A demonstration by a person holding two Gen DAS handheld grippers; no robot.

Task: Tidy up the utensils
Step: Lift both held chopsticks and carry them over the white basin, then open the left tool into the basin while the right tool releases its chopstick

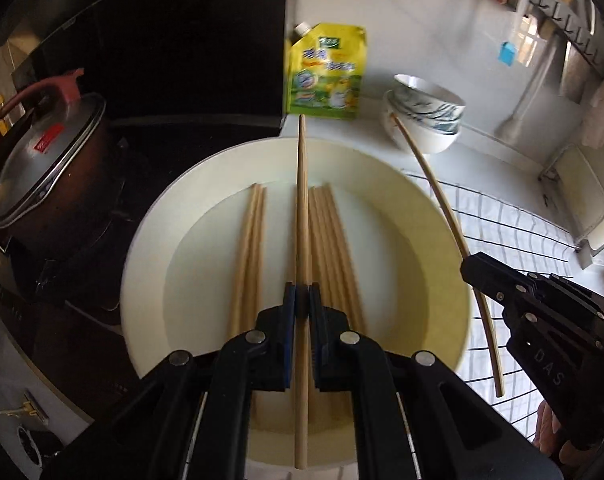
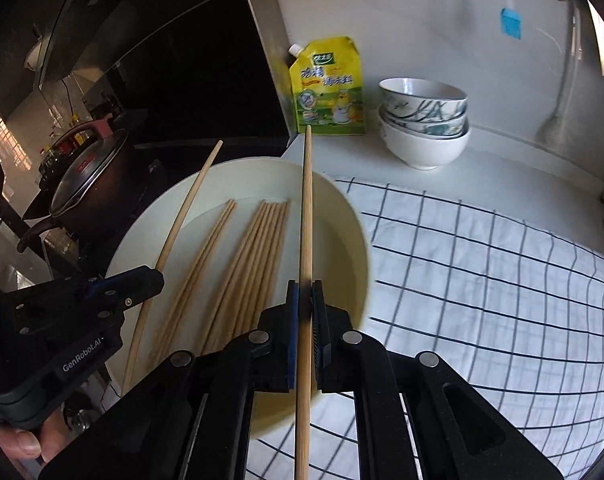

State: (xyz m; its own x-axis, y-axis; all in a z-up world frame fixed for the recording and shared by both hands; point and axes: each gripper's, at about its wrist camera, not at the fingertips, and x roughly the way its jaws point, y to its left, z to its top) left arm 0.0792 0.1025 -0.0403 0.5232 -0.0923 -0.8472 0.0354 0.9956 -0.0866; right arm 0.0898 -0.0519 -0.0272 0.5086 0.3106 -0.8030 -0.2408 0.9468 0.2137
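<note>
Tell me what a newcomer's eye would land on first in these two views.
Each gripper is clamped on a single wooden chopstick: the left gripper holds one above the big cream basin, and the right gripper holds another over the basin's right rim. More chopsticks lie in the basin. Behind it stand a yellow pouch and stacked bowls, with a checked cloth to the right.

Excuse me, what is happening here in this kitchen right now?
A person holds a gripper in each hand, sorting chopsticks. The left gripper is shut on one chopstick, and the right gripper is shut on another chopstick, both above a white basin. More chopsticks lie in the basin. A checked cloth lies beside it.
</note>
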